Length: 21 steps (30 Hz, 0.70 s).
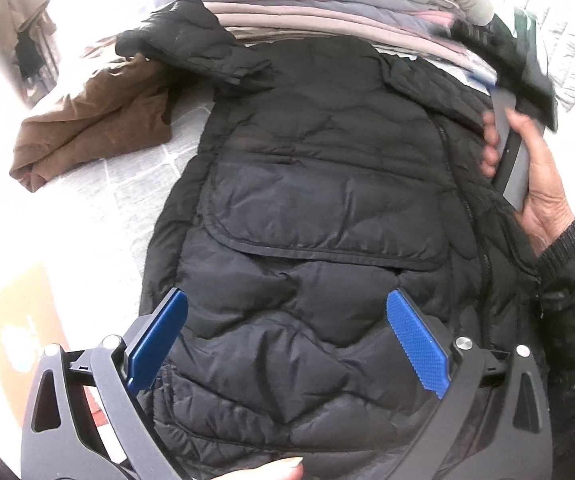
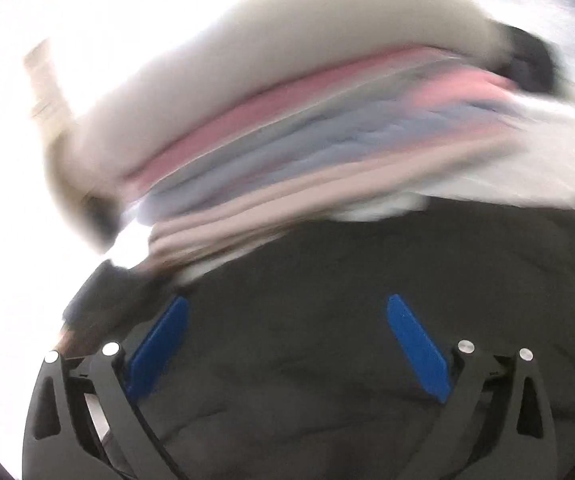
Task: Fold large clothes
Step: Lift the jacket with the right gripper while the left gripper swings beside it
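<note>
A black quilted puffer jacket (image 1: 319, 184) lies front up and spread out on a white quilted surface (image 1: 135, 168), with a sleeve (image 1: 191, 44) folded up at the top left. My left gripper (image 1: 287, 308) is open and empty, with blue pads above the jacket's lower part. My right gripper (image 2: 287, 312) is open and empty over the same dark jacket (image 2: 367, 300); that view is blurred by motion. In the left wrist view a hand (image 1: 539, 184) holds the right gripper's handle at the jacket's right side.
A brown garment (image 1: 99, 116) lies crumpled to the left of the jacket. A tall stack of folded clothes (image 1: 327, 4) in pink, grey and beige stands just behind the jacket's collar, also in the right wrist view (image 2: 287, 128). A tan box (image 1: 19, 320) sits at the left.
</note>
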{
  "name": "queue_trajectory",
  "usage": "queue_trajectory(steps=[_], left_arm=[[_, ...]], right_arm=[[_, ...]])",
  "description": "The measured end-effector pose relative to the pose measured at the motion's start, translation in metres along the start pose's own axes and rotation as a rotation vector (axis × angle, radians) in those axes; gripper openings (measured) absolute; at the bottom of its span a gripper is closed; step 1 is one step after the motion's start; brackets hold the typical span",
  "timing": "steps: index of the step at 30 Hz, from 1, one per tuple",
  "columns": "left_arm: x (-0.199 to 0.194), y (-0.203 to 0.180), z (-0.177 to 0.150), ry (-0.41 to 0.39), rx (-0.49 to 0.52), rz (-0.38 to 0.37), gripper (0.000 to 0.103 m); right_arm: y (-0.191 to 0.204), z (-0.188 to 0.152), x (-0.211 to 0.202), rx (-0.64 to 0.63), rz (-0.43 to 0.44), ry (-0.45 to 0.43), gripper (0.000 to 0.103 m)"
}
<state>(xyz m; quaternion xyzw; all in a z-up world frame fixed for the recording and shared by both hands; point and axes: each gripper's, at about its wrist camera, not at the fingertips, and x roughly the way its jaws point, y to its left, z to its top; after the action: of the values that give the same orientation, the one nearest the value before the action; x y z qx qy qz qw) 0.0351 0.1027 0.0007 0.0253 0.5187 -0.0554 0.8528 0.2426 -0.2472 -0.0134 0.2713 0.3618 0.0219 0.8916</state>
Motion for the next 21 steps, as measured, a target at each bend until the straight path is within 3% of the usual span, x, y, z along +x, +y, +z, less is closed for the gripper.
queue_trajectory(steps=[1,2,4,5,8,10,13,15,17,18,19,21], left_arm=[[0.001,-0.001,0.000,-0.006,0.007,0.012,0.096],[0.001,-0.002,0.000,-0.013,0.017,0.024,0.096],[0.003,-0.004,0.002,-0.040,0.061,0.093,0.096],[0.003,-0.007,0.004,-0.072,0.102,0.179,0.096],[0.012,-0.026,0.009,-0.203,0.319,0.524,0.096],[0.030,-0.040,0.012,-0.333,0.555,0.801,0.096],[0.066,-0.034,0.031,-0.460,0.791,1.138,0.096],[0.078,-0.024,0.050,-0.478,0.844,1.184,0.096],[0.091,-0.017,0.065,-0.520,0.938,1.177,0.096],[0.094,-0.015,0.068,-0.548,0.975,1.162,0.096],[0.096,-0.015,0.070,-0.563,1.012,1.137,0.096],[0.111,-0.010,0.074,-0.538,1.110,1.096,0.096]], right_arm=[[-0.022,-0.004,0.031,0.065,-0.036,0.156,0.097],[-0.034,-0.009,0.041,0.074,-0.019,0.201,0.096],[-0.028,-0.006,0.020,0.070,-0.001,0.176,0.096],[-0.021,-0.005,0.005,0.064,0.071,0.183,0.096],[0.002,-0.021,-0.048,-0.036,0.148,0.192,0.096],[0.005,-0.041,-0.082,-0.061,0.198,0.216,0.096],[-0.019,-0.081,-0.142,-0.015,0.254,0.228,0.096],[-0.040,-0.109,-0.165,0.063,0.267,0.200,0.096],[-0.071,-0.133,-0.178,0.192,0.251,0.185,0.096],[-0.085,-0.136,-0.179,0.268,0.241,0.216,0.096],[-0.095,-0.133,-0.183,0.323,0.283,0.204,0.096],[-0.100,-0.124,-0.196,0.310,0.261,0.119,0.096]])
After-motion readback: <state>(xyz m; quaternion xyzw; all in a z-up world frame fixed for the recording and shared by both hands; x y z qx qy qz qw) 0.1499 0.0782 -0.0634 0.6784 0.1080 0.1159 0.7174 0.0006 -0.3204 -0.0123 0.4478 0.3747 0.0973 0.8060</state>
